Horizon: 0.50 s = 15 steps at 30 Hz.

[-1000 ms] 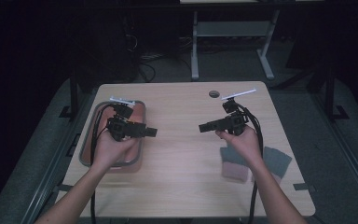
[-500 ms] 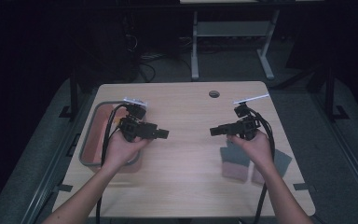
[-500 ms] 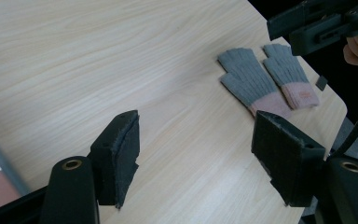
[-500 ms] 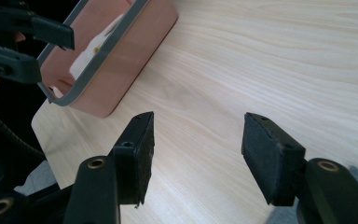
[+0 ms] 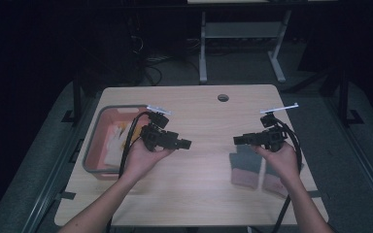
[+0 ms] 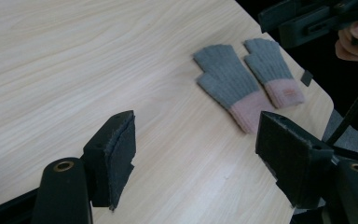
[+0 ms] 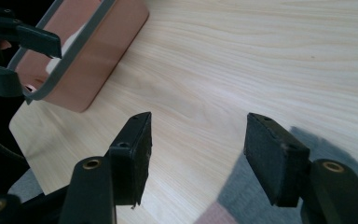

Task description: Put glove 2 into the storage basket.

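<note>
Two grey knit gloves with pink cuffs (image 5: 245, 167) lie side by side on the right of the wooden table (image 5: 199, 194); the left gripper view shows them as one glove (image 6: 228, 86) and the other (image 6: 272, 70). My left gripper (image 5: 184, 144) hovers just right of a pink bin (image 5: 102, 145), pointing right. My right gripper (image 5: 238, 140) hovers over the gloves, pointing left at it. Both have just been opening and hold nothing: left jaws (image 6: 196, 154) and right jaws (image 7: 198, 154) stand apart over bare wood. A glove edge (image 7: 242, 196) lies under the right jaws.
The pink bin with a grey rim (image 7: 88, 60) holds white and orange items. A round cable hole (image 5: 223, 97) sits at the table's far edge. A white desk frame (image 5: 243, 43) stands on the dark floor beyond. Bare wood lies between the grippers.
Both hands have shifted to the right and slightly nearer. The left gripper has come off the bin to its right edge. The gloves now show more beside the right hand.
</note>
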{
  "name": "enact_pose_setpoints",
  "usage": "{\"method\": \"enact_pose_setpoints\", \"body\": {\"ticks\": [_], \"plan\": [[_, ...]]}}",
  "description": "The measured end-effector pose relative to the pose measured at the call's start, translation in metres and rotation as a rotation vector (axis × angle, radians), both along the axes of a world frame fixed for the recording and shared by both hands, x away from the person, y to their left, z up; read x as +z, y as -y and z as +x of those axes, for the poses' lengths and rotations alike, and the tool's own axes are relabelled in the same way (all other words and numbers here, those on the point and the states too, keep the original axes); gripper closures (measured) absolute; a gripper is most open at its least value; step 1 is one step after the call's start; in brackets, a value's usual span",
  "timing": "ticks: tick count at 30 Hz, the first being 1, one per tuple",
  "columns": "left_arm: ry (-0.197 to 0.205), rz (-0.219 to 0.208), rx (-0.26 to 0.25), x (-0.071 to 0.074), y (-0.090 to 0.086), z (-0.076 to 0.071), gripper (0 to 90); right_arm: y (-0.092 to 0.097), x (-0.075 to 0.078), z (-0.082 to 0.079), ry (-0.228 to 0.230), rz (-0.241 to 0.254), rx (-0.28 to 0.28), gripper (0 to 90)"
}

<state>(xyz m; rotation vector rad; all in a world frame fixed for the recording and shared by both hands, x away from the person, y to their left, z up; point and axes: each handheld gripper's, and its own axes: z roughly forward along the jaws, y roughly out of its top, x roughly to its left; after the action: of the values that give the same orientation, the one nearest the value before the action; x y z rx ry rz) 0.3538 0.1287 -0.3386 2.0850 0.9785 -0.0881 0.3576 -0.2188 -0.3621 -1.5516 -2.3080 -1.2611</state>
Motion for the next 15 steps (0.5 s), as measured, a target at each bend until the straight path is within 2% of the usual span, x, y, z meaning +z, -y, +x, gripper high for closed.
{"method": "enact_pose_setpoints", "body": {"ticks": [11,15], "plan": [[-0.008,-0.021,-0.039,-0.008,0.018,-0.002,27.1,0.024,-0.006,-0.007,0.008,-0.054,-0.035,40.1],[-0.012,-0.014,-0.051,-0.011,0.024,-0.003,26.0,0.032,-0.010,-0.011,0.015,-0.063,-0.054,39.4]]}}
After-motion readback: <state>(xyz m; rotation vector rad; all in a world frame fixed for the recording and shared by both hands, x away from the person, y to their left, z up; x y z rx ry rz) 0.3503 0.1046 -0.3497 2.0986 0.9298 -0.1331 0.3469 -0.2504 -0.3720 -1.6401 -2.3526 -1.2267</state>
